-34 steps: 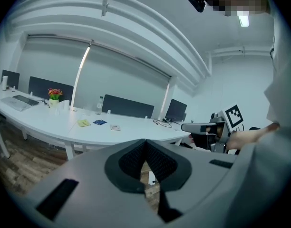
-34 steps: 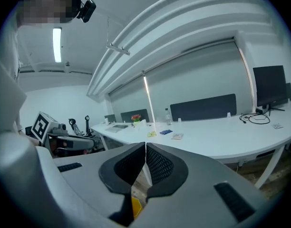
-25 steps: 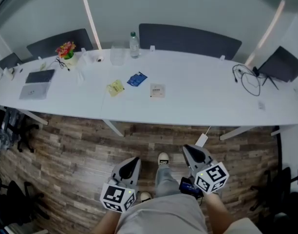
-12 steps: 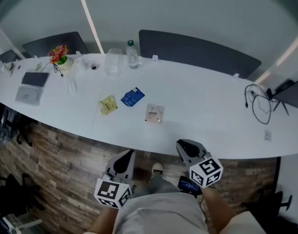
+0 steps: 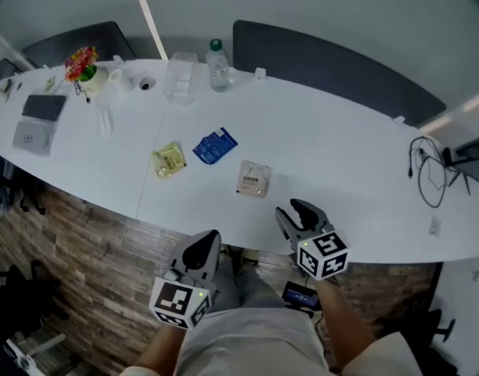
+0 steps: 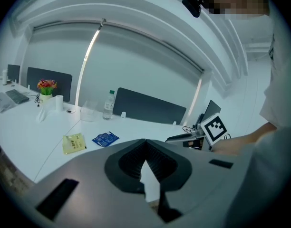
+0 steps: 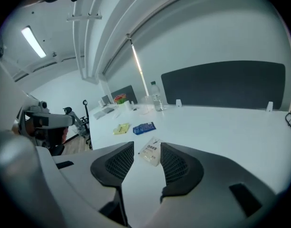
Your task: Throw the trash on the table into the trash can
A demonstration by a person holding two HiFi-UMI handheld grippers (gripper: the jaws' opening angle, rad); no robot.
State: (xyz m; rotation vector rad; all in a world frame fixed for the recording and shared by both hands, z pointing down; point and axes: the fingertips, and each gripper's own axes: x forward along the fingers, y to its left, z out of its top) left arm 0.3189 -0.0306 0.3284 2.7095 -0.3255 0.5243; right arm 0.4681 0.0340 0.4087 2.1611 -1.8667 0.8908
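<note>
Across mid-frame, your white table (image 5: 341,155) holds three wrappers (image 5: 253,178) below a bottle (image 5: 217,65); left gripper (image 5: 210,237) clenched, right gripper (image 5: 290,210) jaws just opening, empty.

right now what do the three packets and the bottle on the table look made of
The yellow packet, blue packet and white packet: probably thin printed plastic film or foil, lying flat. The bottle: likely clear plastic, see-through body, green cap.

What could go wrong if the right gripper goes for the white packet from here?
The right gripper, its jaws just opening with nothing held, faces the white packet, which lies flat on the table. The tips may skid over it or push it away. A shallow pinch could also let it slip.
</note>
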